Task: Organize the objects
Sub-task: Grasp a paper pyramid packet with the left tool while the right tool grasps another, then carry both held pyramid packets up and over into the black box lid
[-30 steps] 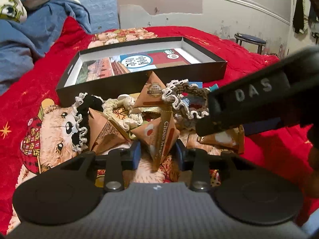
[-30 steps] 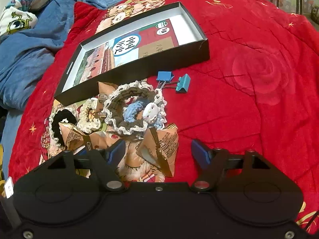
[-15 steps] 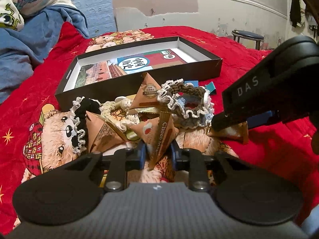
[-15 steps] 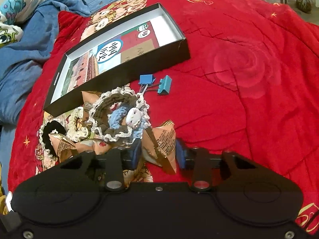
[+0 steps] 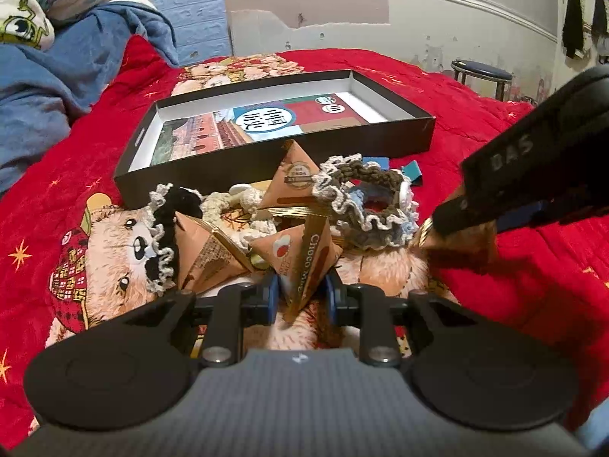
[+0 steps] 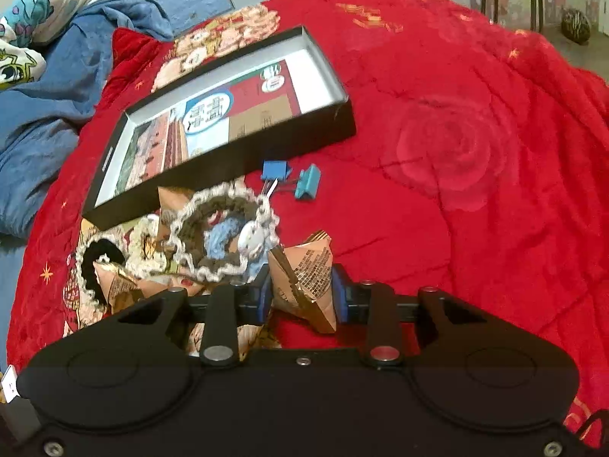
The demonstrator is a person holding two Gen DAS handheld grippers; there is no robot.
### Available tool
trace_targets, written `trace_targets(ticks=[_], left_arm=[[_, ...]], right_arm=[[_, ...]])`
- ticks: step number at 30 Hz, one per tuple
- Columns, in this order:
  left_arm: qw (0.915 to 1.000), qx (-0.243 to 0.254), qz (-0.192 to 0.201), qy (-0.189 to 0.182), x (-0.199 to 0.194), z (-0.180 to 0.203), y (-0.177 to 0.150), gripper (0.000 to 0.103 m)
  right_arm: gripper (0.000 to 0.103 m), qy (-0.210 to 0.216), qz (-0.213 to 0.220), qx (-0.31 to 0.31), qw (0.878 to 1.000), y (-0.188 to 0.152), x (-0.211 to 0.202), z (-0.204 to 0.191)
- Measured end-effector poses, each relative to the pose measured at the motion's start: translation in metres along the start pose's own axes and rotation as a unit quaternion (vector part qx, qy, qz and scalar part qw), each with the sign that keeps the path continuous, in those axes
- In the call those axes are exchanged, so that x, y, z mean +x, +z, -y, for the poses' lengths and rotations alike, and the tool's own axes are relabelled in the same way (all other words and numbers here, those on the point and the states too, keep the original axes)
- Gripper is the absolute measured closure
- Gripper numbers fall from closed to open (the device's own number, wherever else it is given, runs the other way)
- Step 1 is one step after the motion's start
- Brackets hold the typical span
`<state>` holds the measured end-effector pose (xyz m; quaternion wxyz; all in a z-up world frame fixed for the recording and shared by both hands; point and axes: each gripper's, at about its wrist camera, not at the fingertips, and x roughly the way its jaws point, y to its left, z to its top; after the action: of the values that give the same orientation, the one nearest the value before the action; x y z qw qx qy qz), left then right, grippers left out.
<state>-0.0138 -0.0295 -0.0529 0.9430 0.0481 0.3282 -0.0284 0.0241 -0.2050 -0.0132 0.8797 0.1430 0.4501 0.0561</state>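
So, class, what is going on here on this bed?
A person is sorting a pile on the red blanket, with a tool in each hand. The left tool is shut on a brown pyramid snack packet. The right tool has just been closing on another packet, which sits between its pads. The black box beyond the pile holds only a printed sheet.

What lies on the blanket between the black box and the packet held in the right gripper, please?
In the right wrist view, two blue binder clips and the brown crocheted scrunchie lie between the box and the packet.
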Motion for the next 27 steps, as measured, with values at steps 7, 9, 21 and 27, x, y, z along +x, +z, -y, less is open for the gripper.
trace_targets(ticks=[7, 9, 21, 27], left_arm=[[1.0000, -0.005, 0.007, 0.003, 0.000, -0.004, 0.003, 0.075], [0.9999, -0.009, 0.012, 0.000, -0.002, -0.005, 0.004, 0.075], [0.9990, -0.025, 0.037, -0.001, -0.013, -0.009, 0.014, 0.075], [0.9976, -0.033, 0.061, -0.008, -0.025, -0.011, 0.020, 0.075]], right_arm=[[0.072, -0.001, 0.015, -0.002, 1.000, 0.004, -0.006, 0.001], [0.072, 0.004, 0.020, -0.002, 1.000, 0.005, -0.008, 0.000], [0.072, 0.033, 0.067, -0.005, 0.997, 0.012, -0.024, -0.002], [0.072, 0.055, 0.093, -0.014, 0.994, 0.014, -0.031, -0.010]])
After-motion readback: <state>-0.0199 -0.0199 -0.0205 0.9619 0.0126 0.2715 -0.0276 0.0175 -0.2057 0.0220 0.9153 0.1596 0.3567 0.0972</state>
